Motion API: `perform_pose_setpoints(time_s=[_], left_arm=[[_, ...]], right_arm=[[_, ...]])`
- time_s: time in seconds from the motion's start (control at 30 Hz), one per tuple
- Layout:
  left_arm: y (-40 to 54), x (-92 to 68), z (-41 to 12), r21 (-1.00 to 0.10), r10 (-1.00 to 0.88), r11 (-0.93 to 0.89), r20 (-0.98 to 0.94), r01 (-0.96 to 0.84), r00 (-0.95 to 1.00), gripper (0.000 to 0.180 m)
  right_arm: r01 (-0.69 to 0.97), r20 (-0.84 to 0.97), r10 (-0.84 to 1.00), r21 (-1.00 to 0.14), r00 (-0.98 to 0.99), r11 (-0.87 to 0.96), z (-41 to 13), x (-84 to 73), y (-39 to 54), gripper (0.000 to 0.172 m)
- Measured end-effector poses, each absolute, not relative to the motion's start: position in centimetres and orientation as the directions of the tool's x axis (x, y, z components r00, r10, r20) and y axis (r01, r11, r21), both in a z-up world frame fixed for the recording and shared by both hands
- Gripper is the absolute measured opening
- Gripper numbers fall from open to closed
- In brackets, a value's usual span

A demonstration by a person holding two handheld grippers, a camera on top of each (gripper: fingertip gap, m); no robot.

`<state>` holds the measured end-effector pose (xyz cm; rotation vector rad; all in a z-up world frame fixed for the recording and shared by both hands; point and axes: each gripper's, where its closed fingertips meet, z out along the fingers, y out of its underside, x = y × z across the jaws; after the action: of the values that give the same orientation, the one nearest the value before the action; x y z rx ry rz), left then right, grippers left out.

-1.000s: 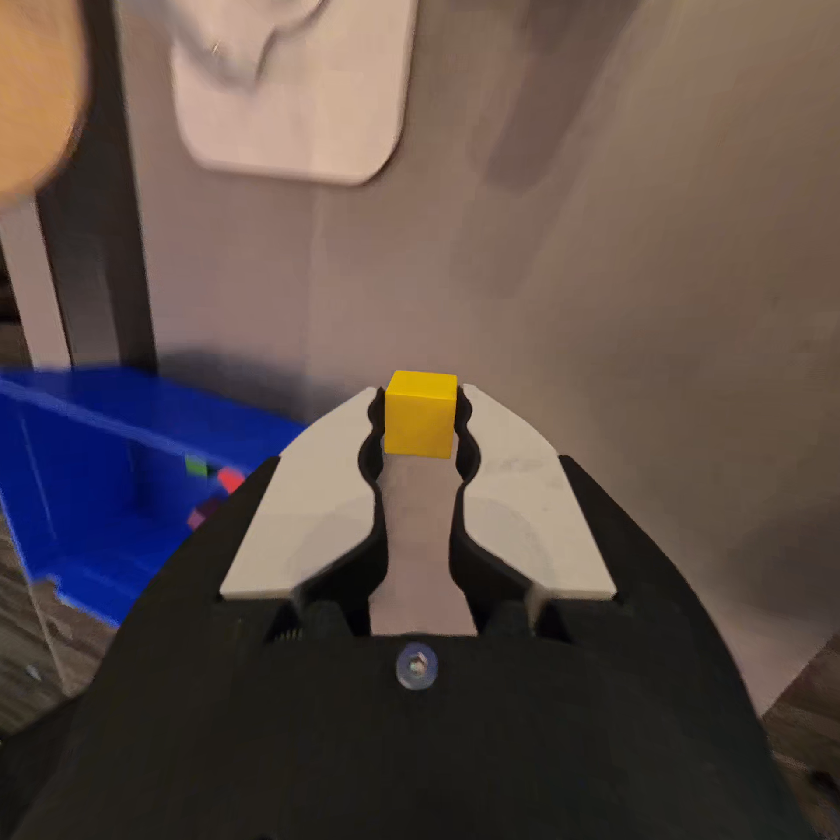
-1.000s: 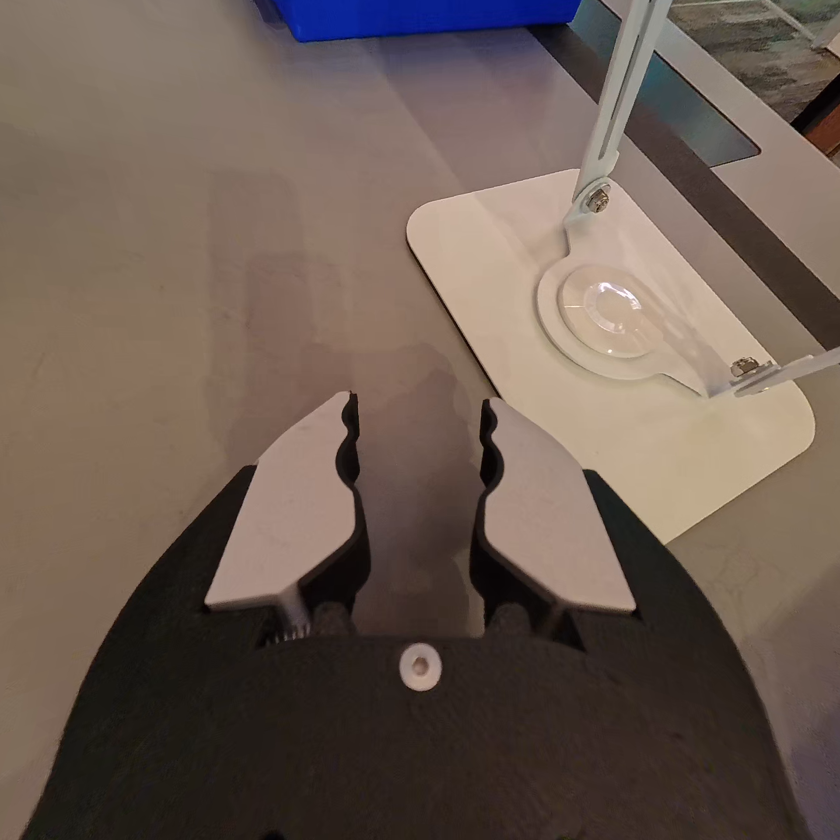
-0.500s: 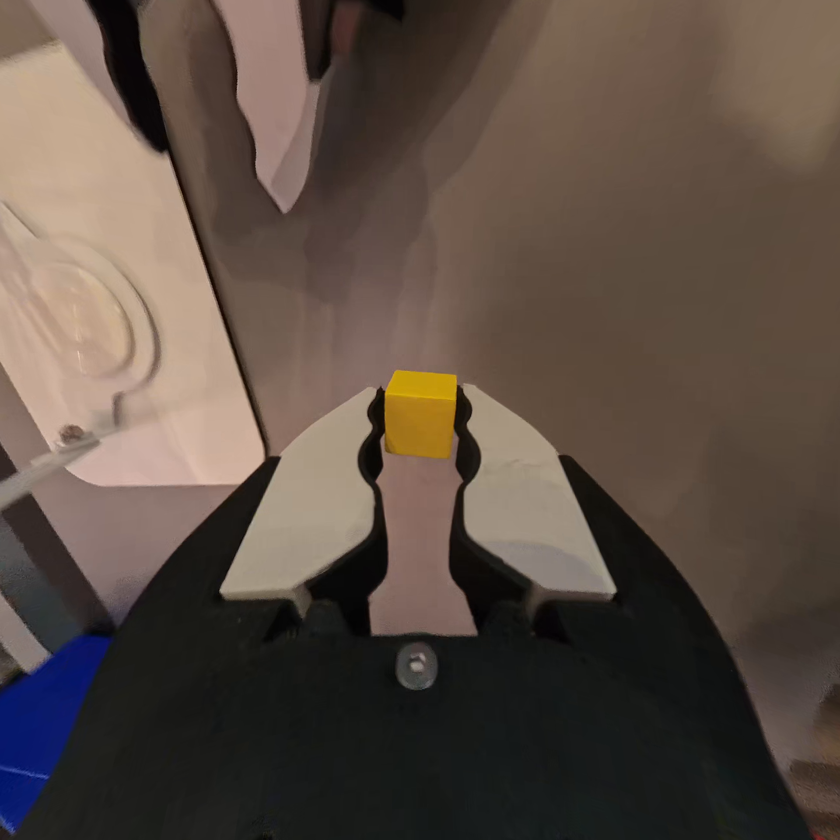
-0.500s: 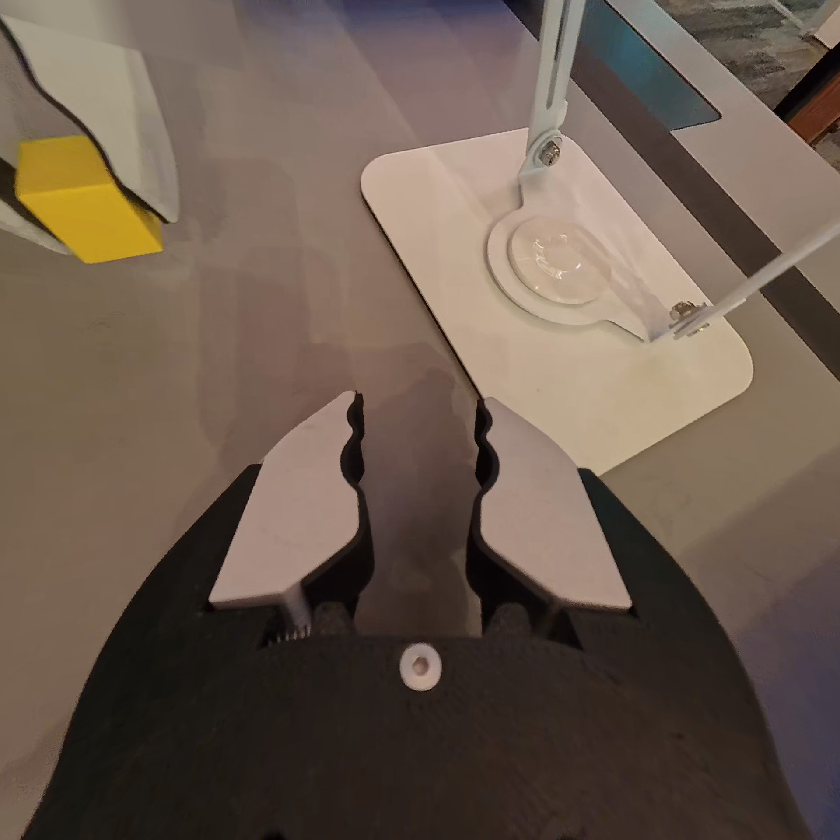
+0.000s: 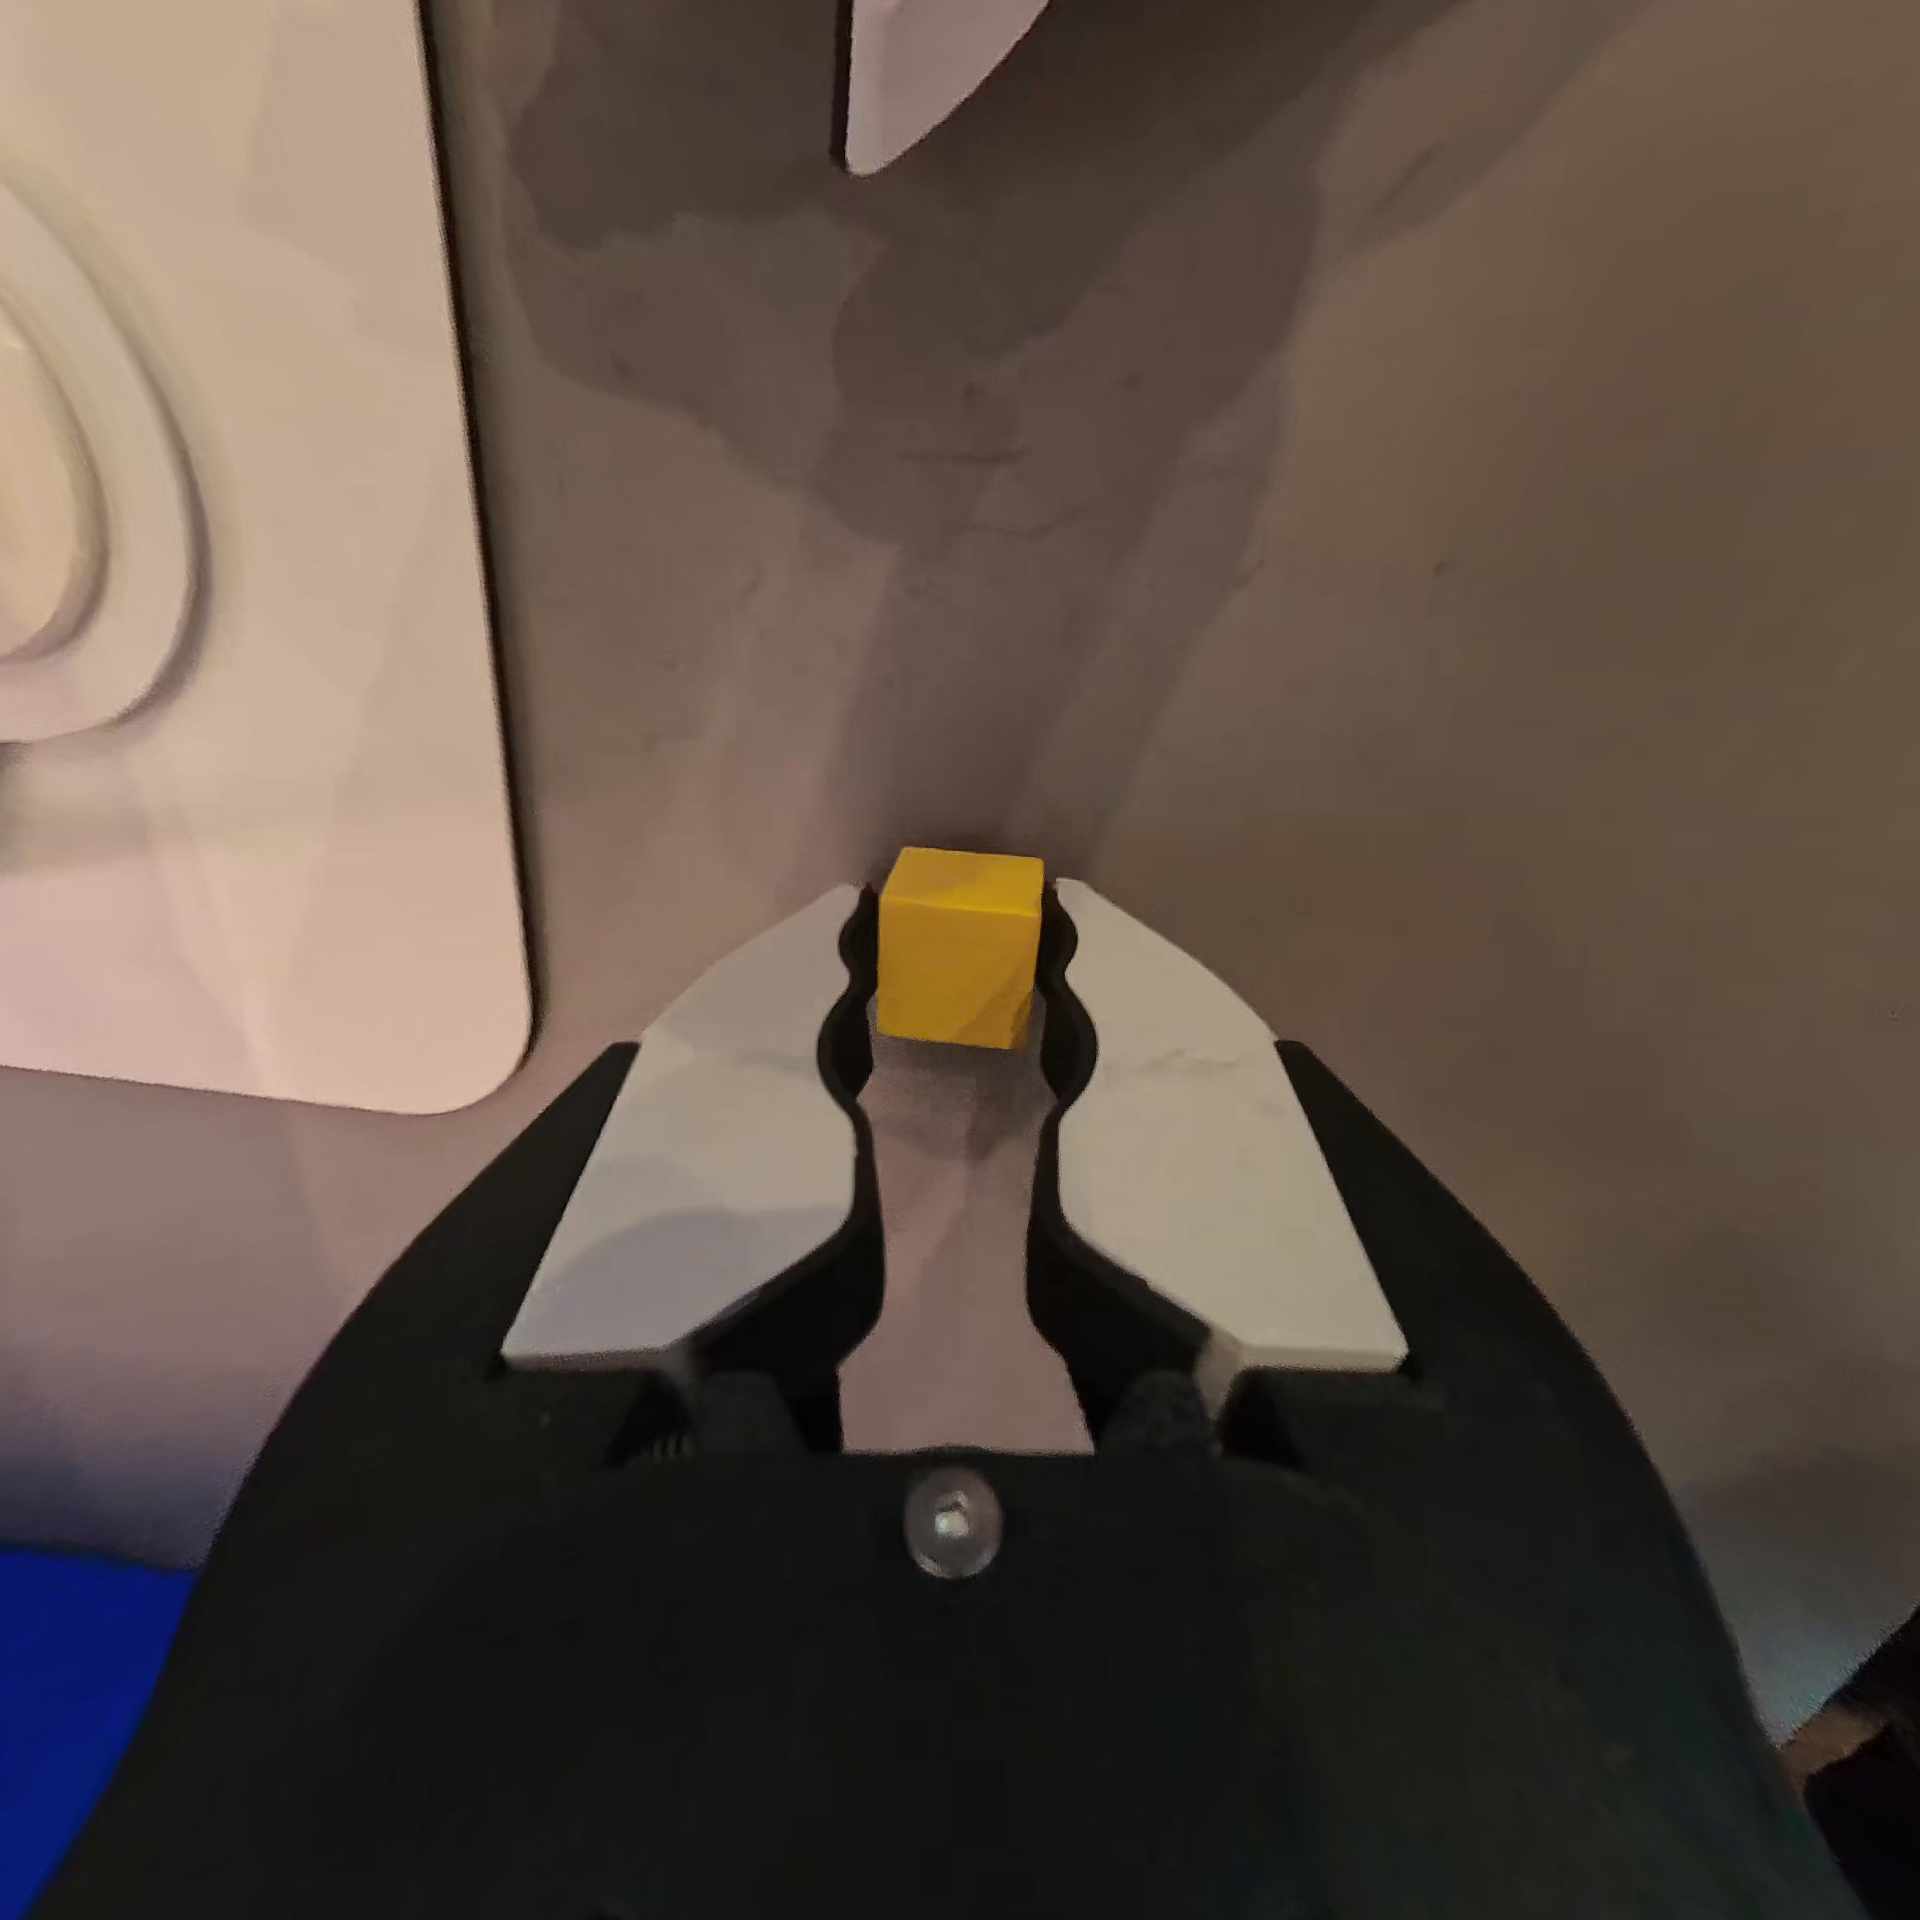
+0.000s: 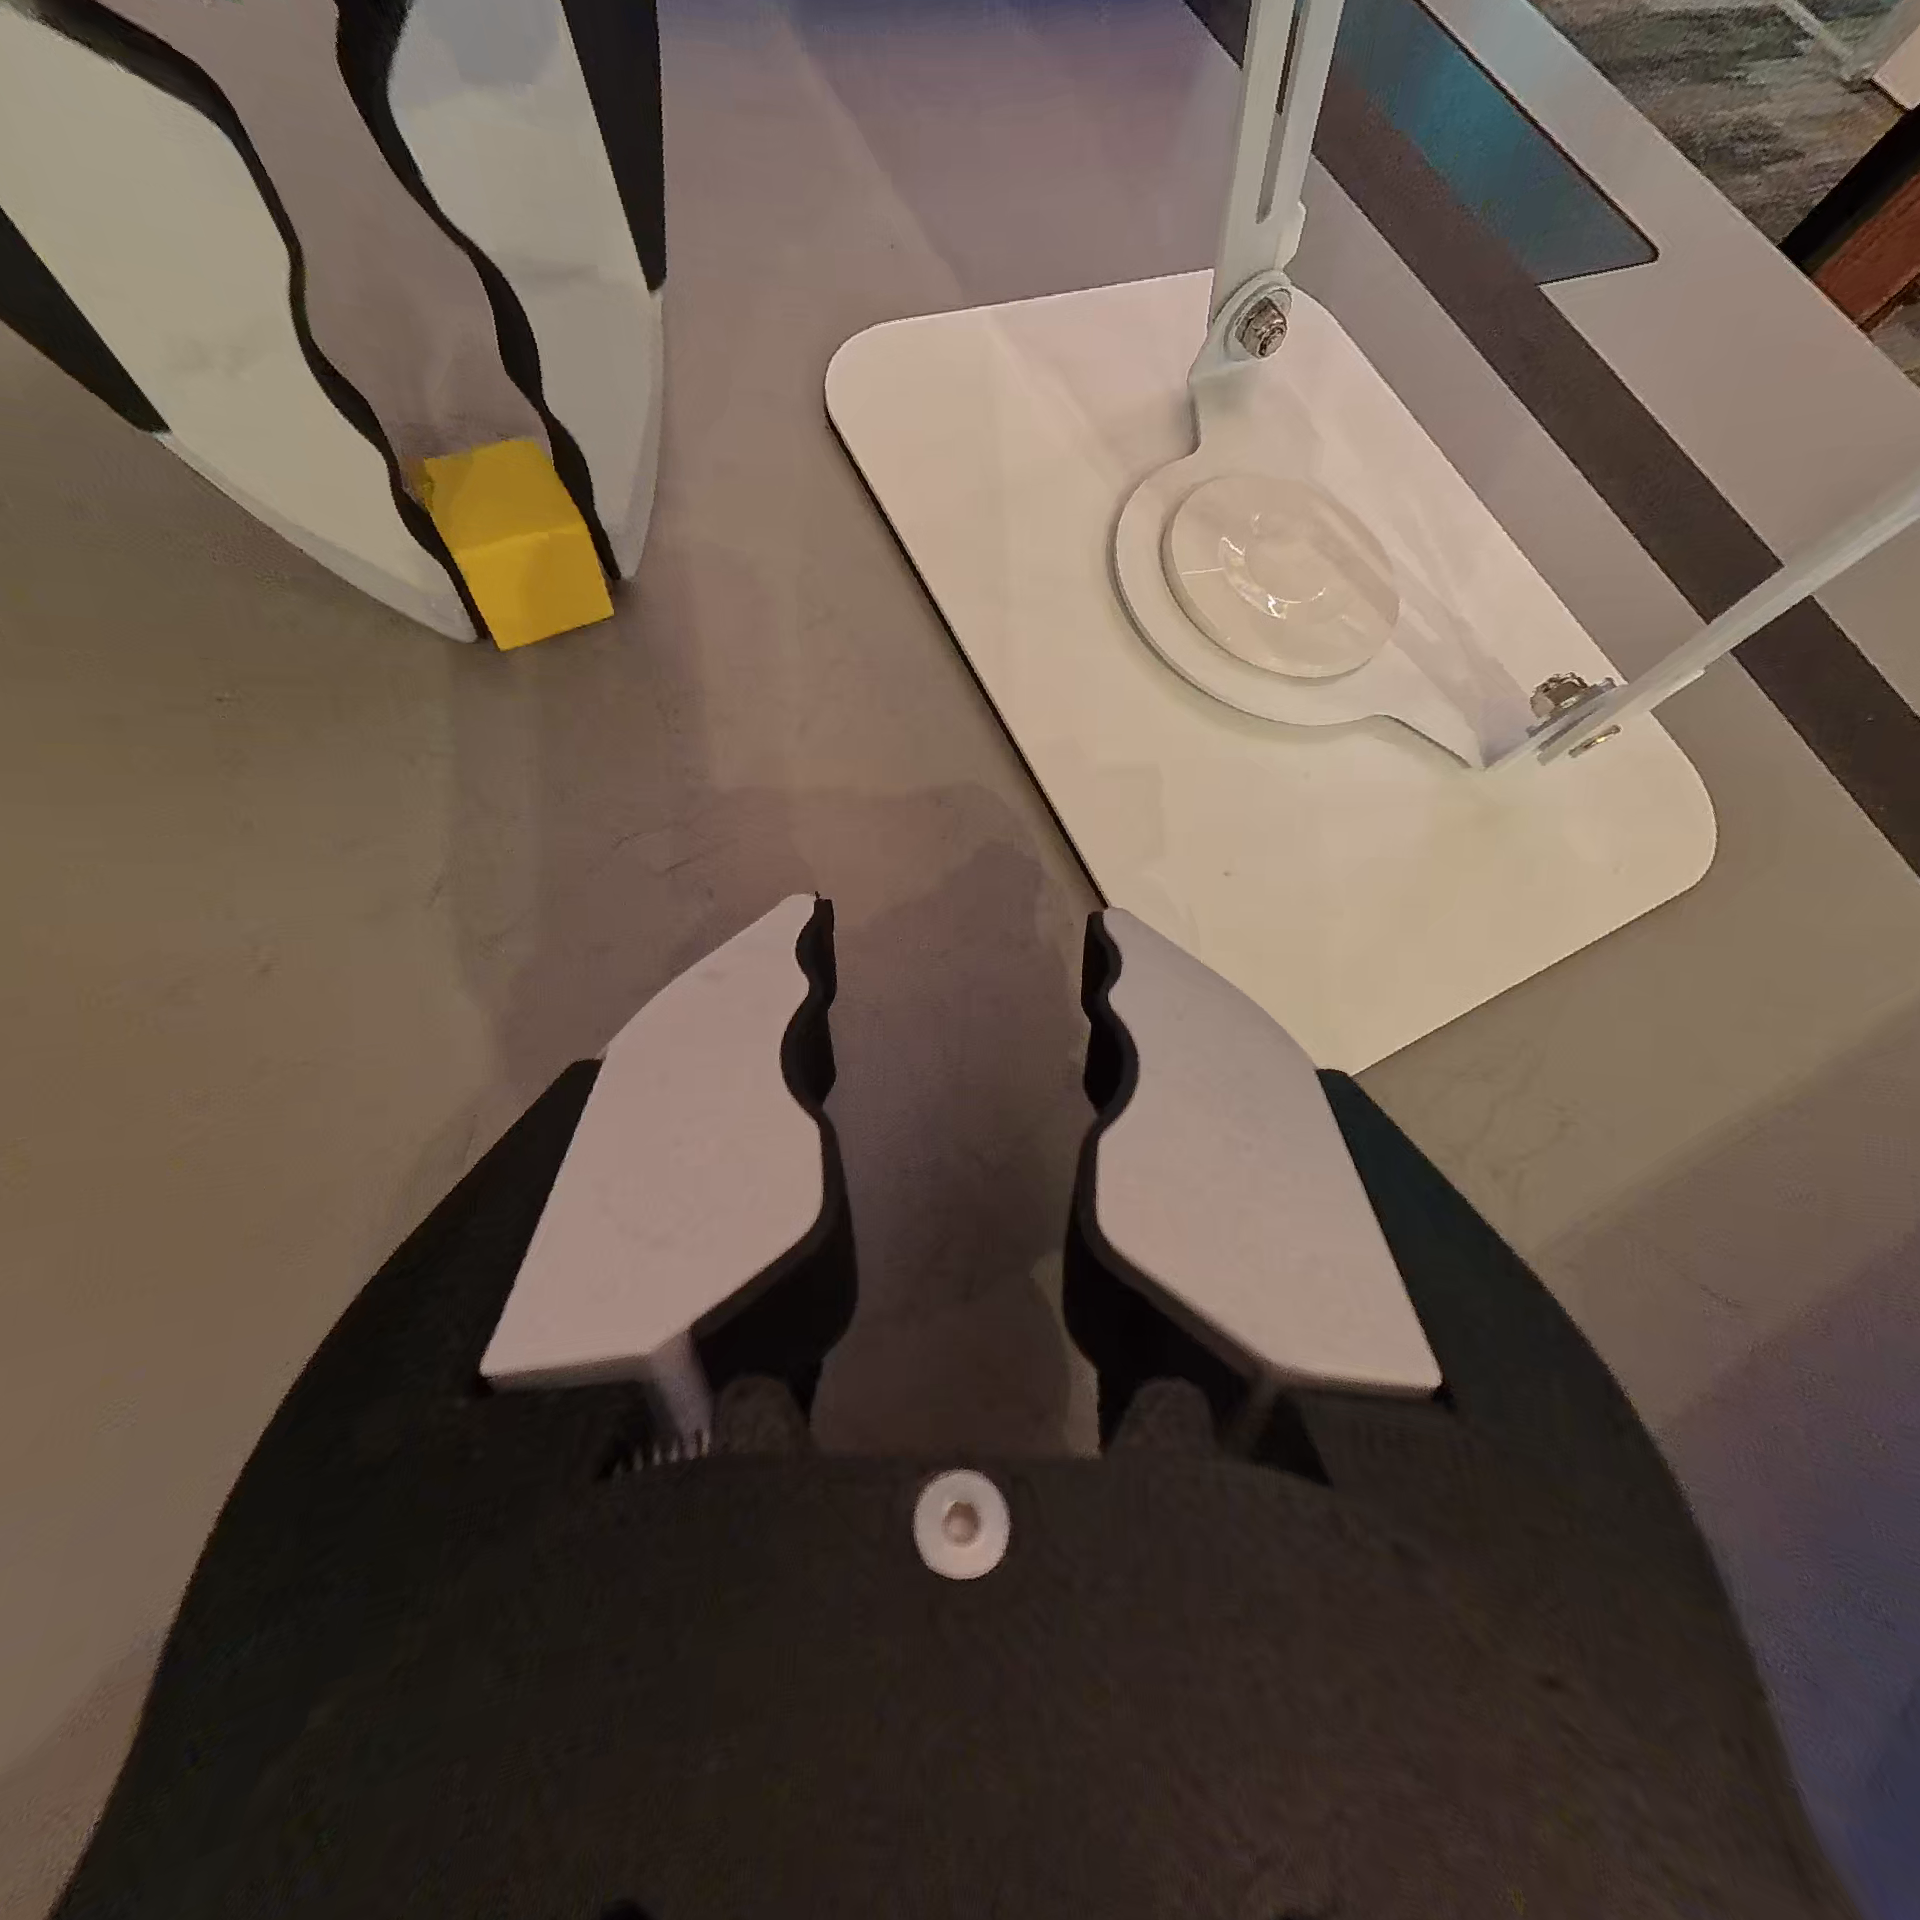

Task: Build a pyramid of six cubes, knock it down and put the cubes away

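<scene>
Left wrist view shows my left tongs [image 5: 958, 951] clamped on a yellow cube [image 5: 958, 954], both pads pressed against its sides, low over the grey counter [image 5: 1507, 520]. From the right wrist view the same cube [image 6: 514, 566] sits at the very tips of those tongs, at or just above the counter surface; I cannot tell whether it touches. My right tongs [image 6: 956, 935] stand apart with nothing between them, hovering near the white stand base [image 6: 1299, 883]. No other cube is on the counter in either view, so I judge this is the first cube of the pyramid, about to be set down. A corner of the blue bin [image 5: 94, 1621] shows at lower left. Five more cubes, the knock-down and the tidying are all left to do
</scene>
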<state>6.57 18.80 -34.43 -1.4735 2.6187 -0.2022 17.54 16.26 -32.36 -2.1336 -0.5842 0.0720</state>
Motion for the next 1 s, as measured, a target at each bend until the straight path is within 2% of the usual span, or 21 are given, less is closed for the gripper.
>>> perform_pose_setpoints(time_s=[0.1,0.2,0.3,0.43,0.63,0.73,0.83,1.0], left_arm=[[18.7,6.7,-34.7,-0.221,-0.868,0.488,-0.023,-0.845,-0.496,0.028],[18.9,6.5,-34.7,-0.213,-0.863,0.500,-0.034,-0.840,-0.505,0.030],[18.9,6.4,-34.6,-0.215,-0.853,0.514,-0.031,-0.830,-0.520,0.044],[19.1,6.5,-34.0,-0.235,-0.845,0.526,-0.040,-0.817,-0.533,0.054],[21.2,3.2,-28.7,-0.262,-0.838,0.545,-0.134,-0.796,-0.529,0.048],[26.1,0.1,-24.0,-0.299,-0.880,0.470,-0.228,-0.830,-0.416,0.042],[33.5,-3.3,-20.7,-0.323,-0.919,0.338,-0.315,-0.884,-0.236,0.044],[44.6,-7.9,-21.2,-0.311,-0.936,0.136,-0.352,-0.941,-0.019,0.049]], right_arm=[[0.384,0.163,0.434,-0.783,0.886,-0.489,-32.4,17.5,16.3,0.046],[0.385,0.163,0.435,-0.782,0.886,-0.490,-32.4,17.5,16.3,0.046],[0.384,0.162,0.435,-0.783,0.886,-0.489,-32.4,17.5,16.2,0.046],[0.383,0.162,0.435,-0.784,0.886,-0.488,-32.4,17.5,16.2,0.046],[0.377,0.156,0.435,-0.789,0.887,-0.486,-32.3,17.5,16.2,0.046],[0.381,0.157,0.437,-0.784,0.886,-0.490,-32.4,17.5,16.2,0.046],[0.382,0.157,0.438,-0.782,0.885,-0.492,-32.5,17.5,16.2,0.046],[0.376,0.151,0.436,-0.785,0.887,-0.493,-32.4,17.5,16.2,0.046]])
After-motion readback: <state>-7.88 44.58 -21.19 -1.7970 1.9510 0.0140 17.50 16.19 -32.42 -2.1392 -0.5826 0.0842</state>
